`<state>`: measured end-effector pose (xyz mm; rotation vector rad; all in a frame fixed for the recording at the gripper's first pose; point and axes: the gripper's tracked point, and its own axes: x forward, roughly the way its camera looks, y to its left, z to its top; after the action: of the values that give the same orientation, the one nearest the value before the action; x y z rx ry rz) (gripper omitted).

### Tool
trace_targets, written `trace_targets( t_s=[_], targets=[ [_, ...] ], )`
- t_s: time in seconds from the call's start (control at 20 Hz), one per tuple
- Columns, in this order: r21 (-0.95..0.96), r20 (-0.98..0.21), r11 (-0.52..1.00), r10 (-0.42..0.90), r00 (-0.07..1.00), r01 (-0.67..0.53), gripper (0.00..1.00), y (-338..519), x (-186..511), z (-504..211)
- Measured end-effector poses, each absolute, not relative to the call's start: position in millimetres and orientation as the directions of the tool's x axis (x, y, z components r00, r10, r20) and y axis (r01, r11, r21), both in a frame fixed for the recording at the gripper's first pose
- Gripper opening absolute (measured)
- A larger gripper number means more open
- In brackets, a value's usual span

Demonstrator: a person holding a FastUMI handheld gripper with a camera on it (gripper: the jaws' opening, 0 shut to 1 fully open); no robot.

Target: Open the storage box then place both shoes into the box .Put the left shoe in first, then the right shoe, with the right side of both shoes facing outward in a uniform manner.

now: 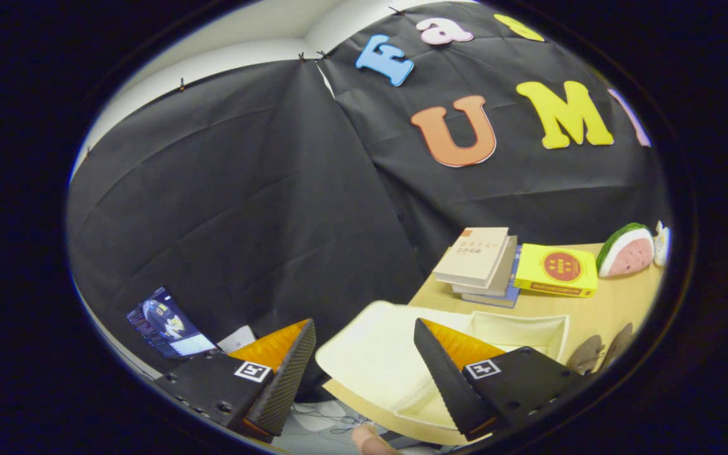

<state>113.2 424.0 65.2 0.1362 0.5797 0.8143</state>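
My fingers (364, 373) are hanging spread with nothing between them. The storage box (402, 366) is lying open ahead; beyond it books (481, 265), a yellow box (557, 270) and perhaps shoes (594, 354) are crowding the table (617, 303).

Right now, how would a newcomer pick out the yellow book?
Start at the wooden table beyond the open hand-held gripper. The yellow book lies flat between the book stack and the watermelon slice, alone in bright yellow with a red circle.

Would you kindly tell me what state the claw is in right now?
Claw: open, holding nothing; the open storage box lies between and just beyond its fingers.
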Motion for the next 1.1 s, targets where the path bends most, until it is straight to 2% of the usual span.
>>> trace_targets(
  t_s=[0.25, 0.5, 0.65, 0.85, 1.1],
  targets=[
    [0.269, -0.490, 0.778, 0.618, 0.615, -0.568, 0.96, 346, 137, 33],
    [0.193, -0.558, 0.882, 0.458, 0.691, -0.429, 0.96, 247, 174, -17],
    [0.156, -0.615, 0.924, 0.368, 0.698, -0.350, 0.95, 191, 186, -48],
    [0.128, -0.701, 0.964, 0.254, 0.666, -0.234, 0.94, 126, 198, -96],
    [0.005, -0.847, 0.982, 0.104, 0.521, -0.188, 0.87, 68, 185, -174]
  ],
)
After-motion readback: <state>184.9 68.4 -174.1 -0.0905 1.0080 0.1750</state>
